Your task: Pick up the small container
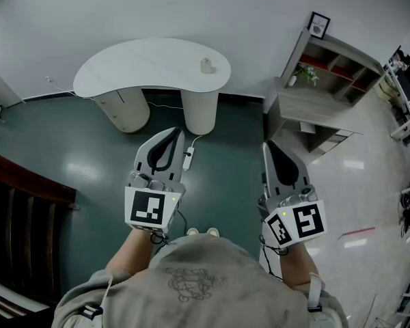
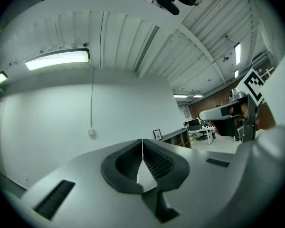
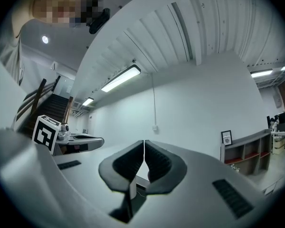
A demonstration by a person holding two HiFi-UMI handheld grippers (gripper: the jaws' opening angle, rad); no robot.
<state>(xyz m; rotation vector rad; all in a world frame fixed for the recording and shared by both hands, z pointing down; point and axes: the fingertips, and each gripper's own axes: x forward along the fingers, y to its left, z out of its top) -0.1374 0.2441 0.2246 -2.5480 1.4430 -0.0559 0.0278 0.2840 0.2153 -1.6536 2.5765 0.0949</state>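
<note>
The small container, a cream pot, stands on the right part of a white kidney-shaped table at the far side of the room. Both grippers are held level in front of the person's chest, well short of the table. The left gripper points toward the table's right pedestal; in its own view its jaws meet with nothing between them. The right gripper is beside it, and its jaws are likewise shut and empty. Each gripper shows at the edge of the other's view.
The table rests on two round white pedestals. A white power strip lies on the green floor below the left gripper. A wooden shelf unit with a plant and a picture frame stands right. Dark wooden stairs are left.
</note>
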